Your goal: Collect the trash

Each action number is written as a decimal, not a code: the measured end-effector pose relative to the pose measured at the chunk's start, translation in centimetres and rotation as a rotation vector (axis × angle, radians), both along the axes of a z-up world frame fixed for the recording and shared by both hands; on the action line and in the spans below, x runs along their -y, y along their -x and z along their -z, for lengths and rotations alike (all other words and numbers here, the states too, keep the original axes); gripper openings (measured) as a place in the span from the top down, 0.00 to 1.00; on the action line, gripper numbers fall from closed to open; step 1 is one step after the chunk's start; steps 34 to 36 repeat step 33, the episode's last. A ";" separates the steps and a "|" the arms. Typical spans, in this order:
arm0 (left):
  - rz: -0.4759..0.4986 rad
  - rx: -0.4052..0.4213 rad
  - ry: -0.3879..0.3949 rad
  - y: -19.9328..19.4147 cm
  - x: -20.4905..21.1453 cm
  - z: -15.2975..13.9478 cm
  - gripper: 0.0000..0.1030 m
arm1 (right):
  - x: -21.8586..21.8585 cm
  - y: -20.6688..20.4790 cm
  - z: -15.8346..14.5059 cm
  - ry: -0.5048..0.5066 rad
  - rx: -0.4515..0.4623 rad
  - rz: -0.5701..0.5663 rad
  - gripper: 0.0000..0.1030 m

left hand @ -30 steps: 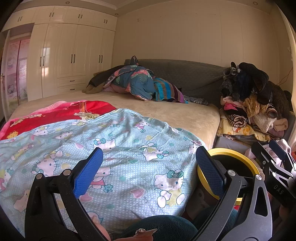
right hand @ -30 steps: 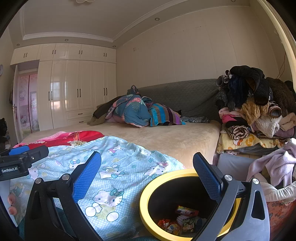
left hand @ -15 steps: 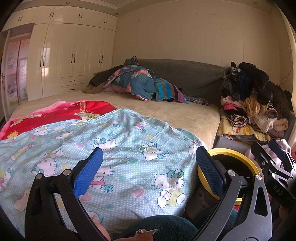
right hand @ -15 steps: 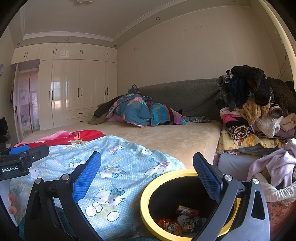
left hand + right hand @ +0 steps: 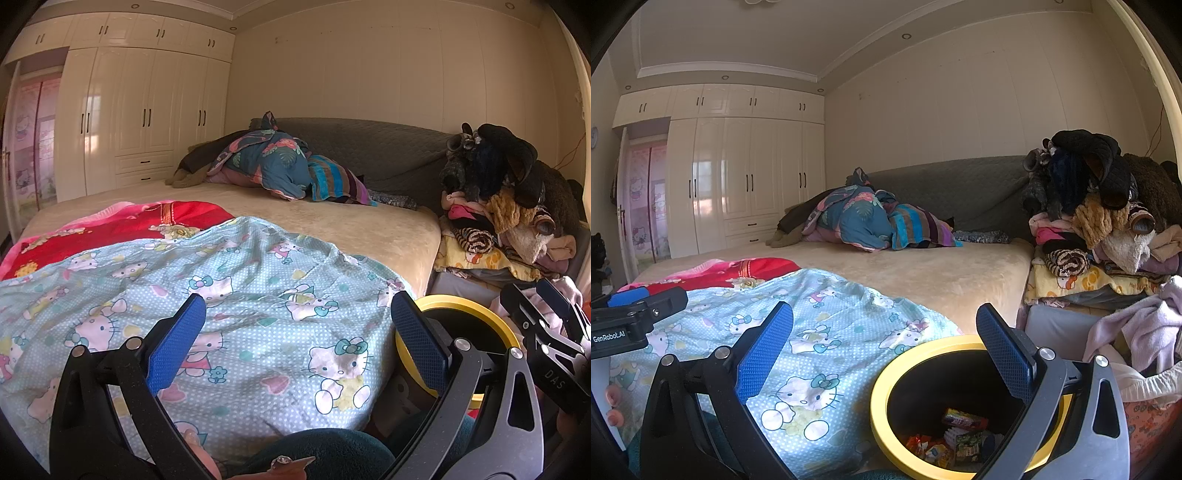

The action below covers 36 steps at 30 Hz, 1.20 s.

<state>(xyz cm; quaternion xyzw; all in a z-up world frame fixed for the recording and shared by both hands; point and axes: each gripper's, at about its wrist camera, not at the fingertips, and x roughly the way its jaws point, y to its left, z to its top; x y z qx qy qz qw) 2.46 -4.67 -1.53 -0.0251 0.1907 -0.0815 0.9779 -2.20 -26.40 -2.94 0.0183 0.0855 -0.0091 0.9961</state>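
A black bin with a yellow rim [image 5: 886, 384] stands beside the bed; several colourful snack wrappers [image 5: 960, 432] lie at its bottom. My right gripper [image 5: 886, 350] is open and empty, held above the bin's near side. My left gripper [image 5: 295, 339] is open and empty over the light blue Hello Kitty blanket [image 5: 240, 314]. The bin's rim also shows in the left wrist view [image 5: 461, 304], behind my right finger. The left gripper's body shows in the right wrist view [image 5: 628, 325] at far left.
A beige bed [image 5: 923, 273] carries a red blanket [image 5: 122, 229] and a bundle of bedding [image 5: 277, 170] by the grey headboard. A tall heap of clothes [image 5: 1100, 221] stands right of the bin. White wardrobes [image 5: 129, 118] line the far wall.
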 end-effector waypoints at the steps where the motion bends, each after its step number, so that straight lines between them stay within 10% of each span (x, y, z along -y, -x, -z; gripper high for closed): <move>1: 0.000 0.000 -0.001 0.0 0.0 0.0 0.10 | 0.0 0.0 0.0 0.000 0.000 0.000 0.06; 19: -0.058 -0.045 0.043 -0.6 -2.1 -0.4 0.10 | -0.1 -1.4 -0.9 -0.048 -0.030 -0.037 0.06; 26: -0.391 -0.121 0.139 -1.3 -14.6 0.1 0.10 | -10.8 -6.6 -5.5 -0.086 -0.087 -0.360 0.06; 32: -0.932 -0.336 0.129 0.4 -33.9 5.3 0.10 | -31.3 -11.0 -1.3 0.019 -0.459 -0.702 0.06; 36: -0.971 -0.362 0.137 0.9 -36.4 6.3 0.10 | -34.8 -11.1 0.4 0.051 -0.501 -0.734 0.06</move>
